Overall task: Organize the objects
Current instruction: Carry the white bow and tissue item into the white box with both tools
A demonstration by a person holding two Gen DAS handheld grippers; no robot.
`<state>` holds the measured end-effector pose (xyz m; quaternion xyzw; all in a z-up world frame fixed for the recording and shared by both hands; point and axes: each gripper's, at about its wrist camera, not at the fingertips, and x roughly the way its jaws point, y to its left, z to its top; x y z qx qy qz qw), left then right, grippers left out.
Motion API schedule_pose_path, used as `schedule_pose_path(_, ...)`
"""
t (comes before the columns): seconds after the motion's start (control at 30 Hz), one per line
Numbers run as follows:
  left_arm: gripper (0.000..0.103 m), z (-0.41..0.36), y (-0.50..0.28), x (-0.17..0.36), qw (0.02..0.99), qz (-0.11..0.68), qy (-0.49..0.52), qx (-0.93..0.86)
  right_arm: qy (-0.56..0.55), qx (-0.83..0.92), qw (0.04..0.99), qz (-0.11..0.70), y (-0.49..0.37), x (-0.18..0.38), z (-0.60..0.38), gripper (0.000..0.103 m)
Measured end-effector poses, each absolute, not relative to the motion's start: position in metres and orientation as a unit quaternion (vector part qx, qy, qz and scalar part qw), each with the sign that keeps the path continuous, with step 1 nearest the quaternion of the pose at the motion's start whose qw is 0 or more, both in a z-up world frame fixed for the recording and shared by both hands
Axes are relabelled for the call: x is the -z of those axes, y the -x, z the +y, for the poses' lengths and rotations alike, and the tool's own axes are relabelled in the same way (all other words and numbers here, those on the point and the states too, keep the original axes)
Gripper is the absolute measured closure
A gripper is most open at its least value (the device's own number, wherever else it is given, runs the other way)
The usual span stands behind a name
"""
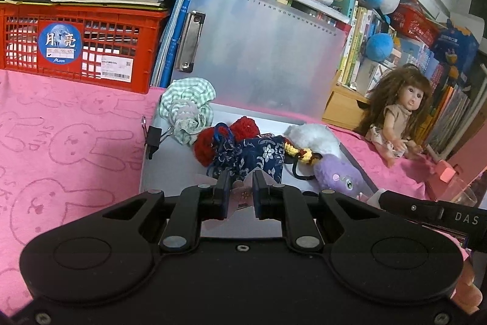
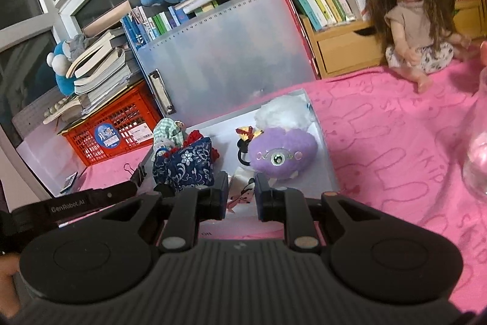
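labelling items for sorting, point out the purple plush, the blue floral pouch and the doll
purple plush [image 2: 281, 153]: right wrist view, on its face
blue floral pouch [image 1: 255, 154]: left wrist view, middle of the fabric
doll [image 2: 411, 20]: right wrist view, on its chest

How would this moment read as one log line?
left gripper: shut, empty | right gripper: shut, empty | white tray: holds purple plush, blue pouch

Pouch [image 1: 257, 156] in tray [image 1: 170, 169]; doll [image 1: 395, 118] right.

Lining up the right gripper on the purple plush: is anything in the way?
Yes: a small pink-and-white printed piece sits at the right gripper's fingertips, in front of the purple plush. Nothing else visible lies between them.
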<state>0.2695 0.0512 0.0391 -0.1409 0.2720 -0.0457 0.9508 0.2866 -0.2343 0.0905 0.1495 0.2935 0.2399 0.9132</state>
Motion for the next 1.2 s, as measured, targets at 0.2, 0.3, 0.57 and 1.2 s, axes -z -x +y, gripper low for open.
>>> schedule_pose_path(0.2,0.089,0.039,-0.279,-0.030,0.951,0.279,0.127,0.045,-0.149,-0.231,0.913,0.301,-0.295,-0.081,-0.228,0.081)
schedule_pose_path(0.3,0.089,0.034,-0.283,-0.025,0.951,0.284,0.116,0.040,-0.146,-0.224,0.914,0.305,-0.299,-0.077,-0.226,0.081)
schedule_pose_path(0.57,0.089,0.030,-0.293,-0.013,0.947,0.300,0.110,0.030,-0.125,-0.206,0.918,0.316,-0.309,-0.066,-0.220,0.081)
schedule_pose_path(1.2,0.089,0.028,-0.314,-0.005,0.947,0.308,0.091,0.011,-0.085,-0.202,0.919,0.329,-0.322,-0.058,-0.201,0.081)
